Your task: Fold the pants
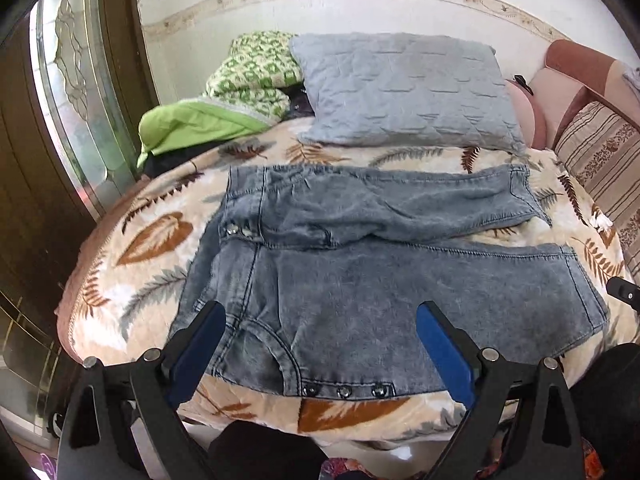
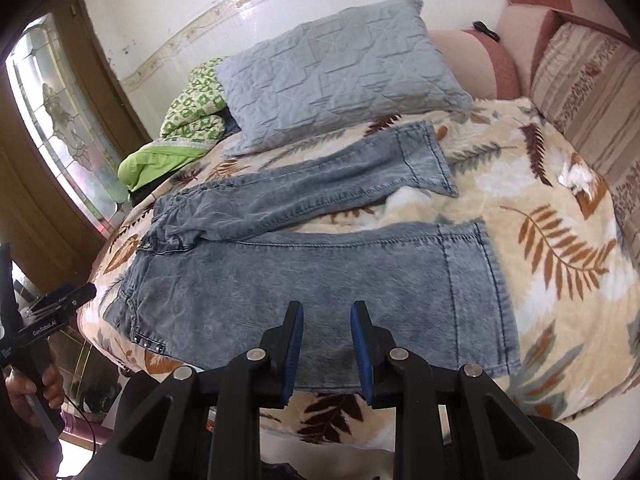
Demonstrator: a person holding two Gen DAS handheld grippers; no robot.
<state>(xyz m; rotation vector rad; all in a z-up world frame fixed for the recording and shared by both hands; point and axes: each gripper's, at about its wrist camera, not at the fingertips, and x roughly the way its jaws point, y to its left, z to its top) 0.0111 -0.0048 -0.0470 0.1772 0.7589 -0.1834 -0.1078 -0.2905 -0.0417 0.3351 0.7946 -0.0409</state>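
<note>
Grey-blue denim pants (image 1: 360, 280) lie spread on the bed, waistband to the left and both legs running right, the far leg angled away from the near one. They also show in the right wrist view (image 2: 320, 272). My left gripper (image 1: 320, 316) is wide open over the near hip and pocket, holding nothing. My right gripper (image 2: 326, 316) is open with a narrower gap, above the near leg's front edge, holding nothing. The left gripper also shows in the right wrist view (image 2: 60, 300) at the far left, off the bed's corner.
The bed has a leaf-print blanket (image 2: 540, 240). A grey quilted pillow (image 1: 408, 88) lies behind the pants. Green bedding (image 1: 224, 104) is piled at the back left. Pink and striped cushions (image 2: 580, 80) line the right. A wooden door with glass (image 1: 68, 100) stands left.
</note>
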